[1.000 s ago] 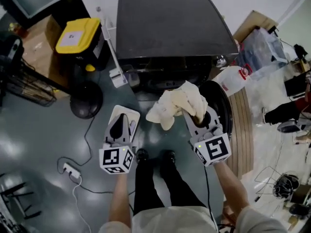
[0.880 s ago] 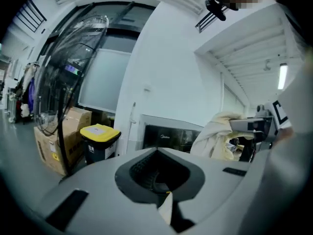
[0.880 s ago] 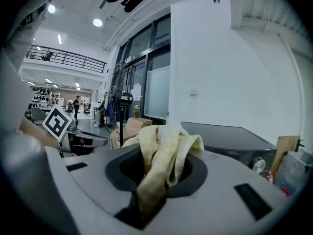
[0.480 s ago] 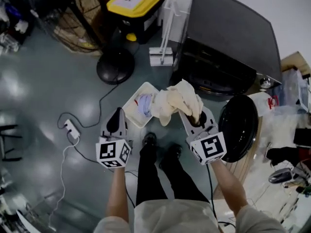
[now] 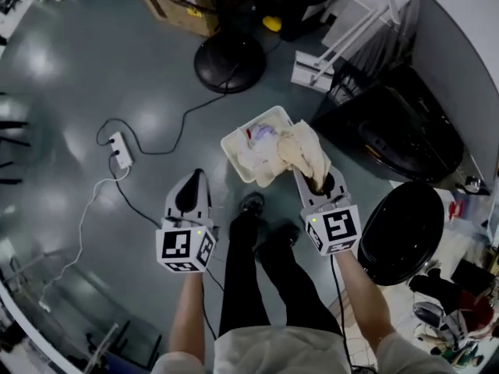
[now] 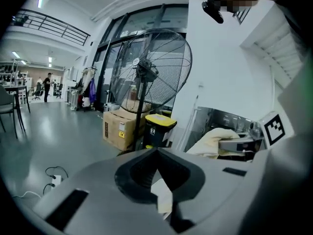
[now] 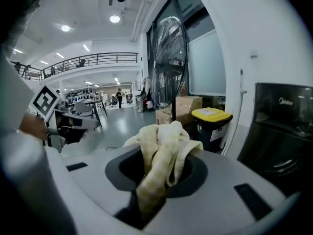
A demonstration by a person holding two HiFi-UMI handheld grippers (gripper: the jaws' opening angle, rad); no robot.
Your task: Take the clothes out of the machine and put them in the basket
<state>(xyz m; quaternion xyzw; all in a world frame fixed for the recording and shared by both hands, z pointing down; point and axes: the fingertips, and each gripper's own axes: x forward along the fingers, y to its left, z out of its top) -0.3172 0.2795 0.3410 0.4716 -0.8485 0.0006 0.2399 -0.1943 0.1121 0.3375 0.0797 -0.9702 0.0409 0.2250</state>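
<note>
A cream cloth (image 5: 300, 150) hangs bunched from my right gripper (image 5: 316, 179), which is shut on it. The cloth sits over the near right corner of the white basket (image 5: 234, 142), which stands on the floor and holds other pale clothes (image 5: 261, 135). In the right gripper view the cloth (image 7: 161, 146) fills the gap between the jaws of the right gripper (image 7: 155, 168). My left gripper (image 5: 194, 178) hovers over bare floor left of the basket, shut and empty; its tips (image 6: 156, 152) meet. The dark washing machine (image 5: 405, 123) is at the right, its round door (image 5: 401, 228) swung open.
A fan's round base (image 5: 228, 62) and a white rack (image 5: 320, 65) stand beyond the basket. A power strip (image 5: 120, 149) with cables lies on the floor at left. A cardboard box (image 5: 179, 6) and a yellow-lidded bin (image 6: 159, 129) are further back. The person's shoes (image 5: 253, 205) are just below the basket.
Both grippers have swung left and down, away from the machine's opening. The cream cloth, still held by the right gripper, now hangs over the basket.
</note>
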